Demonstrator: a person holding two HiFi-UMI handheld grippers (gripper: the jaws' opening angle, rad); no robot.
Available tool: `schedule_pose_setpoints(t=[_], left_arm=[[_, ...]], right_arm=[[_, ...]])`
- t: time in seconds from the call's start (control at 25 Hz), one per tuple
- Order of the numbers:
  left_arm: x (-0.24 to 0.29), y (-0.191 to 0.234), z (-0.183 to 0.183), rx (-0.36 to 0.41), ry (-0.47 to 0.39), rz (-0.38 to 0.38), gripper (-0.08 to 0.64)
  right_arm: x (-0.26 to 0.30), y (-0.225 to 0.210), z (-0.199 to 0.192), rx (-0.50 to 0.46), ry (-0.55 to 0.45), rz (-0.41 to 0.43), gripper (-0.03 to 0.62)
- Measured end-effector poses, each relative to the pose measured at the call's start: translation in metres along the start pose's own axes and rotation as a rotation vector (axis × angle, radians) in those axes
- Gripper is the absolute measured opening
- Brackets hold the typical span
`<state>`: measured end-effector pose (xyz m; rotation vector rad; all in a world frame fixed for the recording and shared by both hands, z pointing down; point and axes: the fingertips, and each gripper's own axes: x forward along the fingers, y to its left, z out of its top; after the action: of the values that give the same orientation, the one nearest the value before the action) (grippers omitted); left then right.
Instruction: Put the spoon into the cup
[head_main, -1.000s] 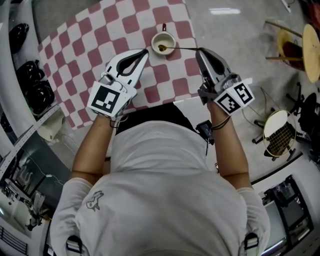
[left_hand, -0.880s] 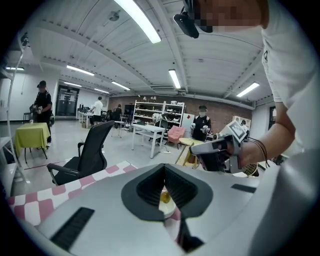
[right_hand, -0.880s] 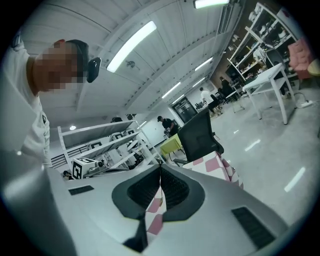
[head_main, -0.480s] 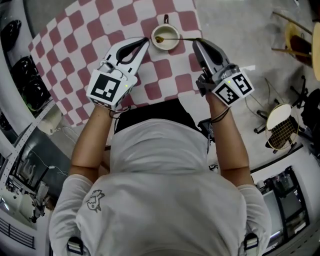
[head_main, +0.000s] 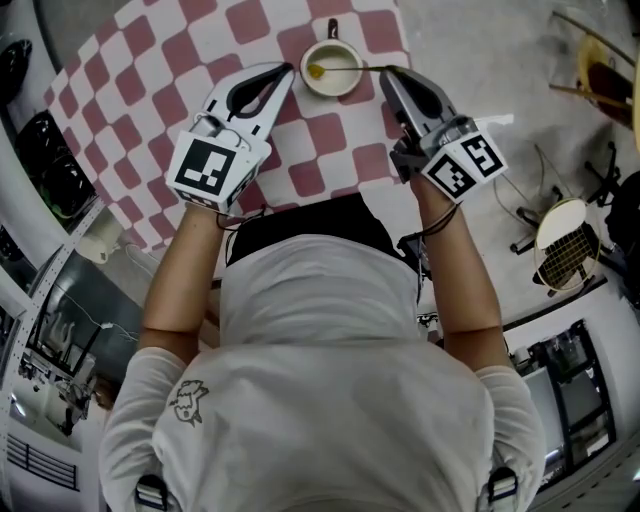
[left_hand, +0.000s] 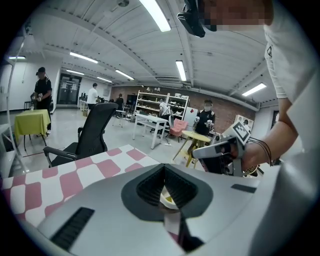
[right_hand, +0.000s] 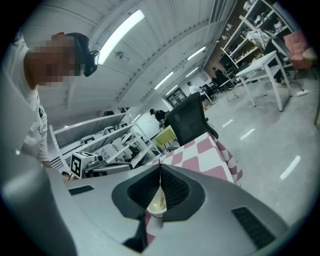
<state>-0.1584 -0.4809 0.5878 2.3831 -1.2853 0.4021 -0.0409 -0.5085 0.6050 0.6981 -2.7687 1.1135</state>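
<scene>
A small white cup (head_main: 332, 66) stands on the red-and-white checked tablecloth (head_main: 200, 60). A thin spoon (head_main: 345, 69) lies level across it, its yellowish bowl (head_main: 317, 71) inside the cup and its handle running right. My right gripper (head_main: 386, 70) is shut on the handle's end. My left gripper (head_main: 291, 67) is shut with nothing in it, its tip just beside the cup's left rim. In the left gripper view the cup (left_hand: 168, 200) shows through the jaws' opening, with the right gripper (left_hand: 220, 152) beyond. In the right gripper view the cup (right_hand: 158, 203) sits under the spoon (right_hand: 160, 177).
The table's near edge (head_main: 300, 205) runs close to the person's body. Round stools (head_main: 565, 245) and a wooden chair (head_main: 600, 70) stand on the floor at the right. Dark objects (head_main: 45, 150) sit on a shelf at the left.
The head camera has shifted, so everything sits higher in the view. Both grippers stay shut by the cup. The spoon's bowl stays inside the cup.
</scene>
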Motion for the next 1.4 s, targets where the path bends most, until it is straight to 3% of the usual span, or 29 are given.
schedule_pose_setpoints(t=[0.68,0.92,1.04,1.4], left_arm=[[0.008,-0.002,-0.011,-0.016,0.020,-0.037,0.014],[0.009,-0.002,-0.010,-0.007,0.025,-0.042,0.014],[0.010,-0.004,-0.007,-0.004,0.018,-0.042,0.014],[0.002,-0.024,0.002,0.013,0.001,-0.039,0.014]], right_arm=[[0.001,-0.026,-0.012,0.042,-0.001,-0.085,0.035],[-0.002,-0.033,-0.011,0.031,-0.007,-0.123,0.039],[-0.006,-0.036,-0.010,0.029,-0.013,-0.139,0.084],[-0.028,-0.023,0.002,-0.009,-0.039,-0.138,0.086]])
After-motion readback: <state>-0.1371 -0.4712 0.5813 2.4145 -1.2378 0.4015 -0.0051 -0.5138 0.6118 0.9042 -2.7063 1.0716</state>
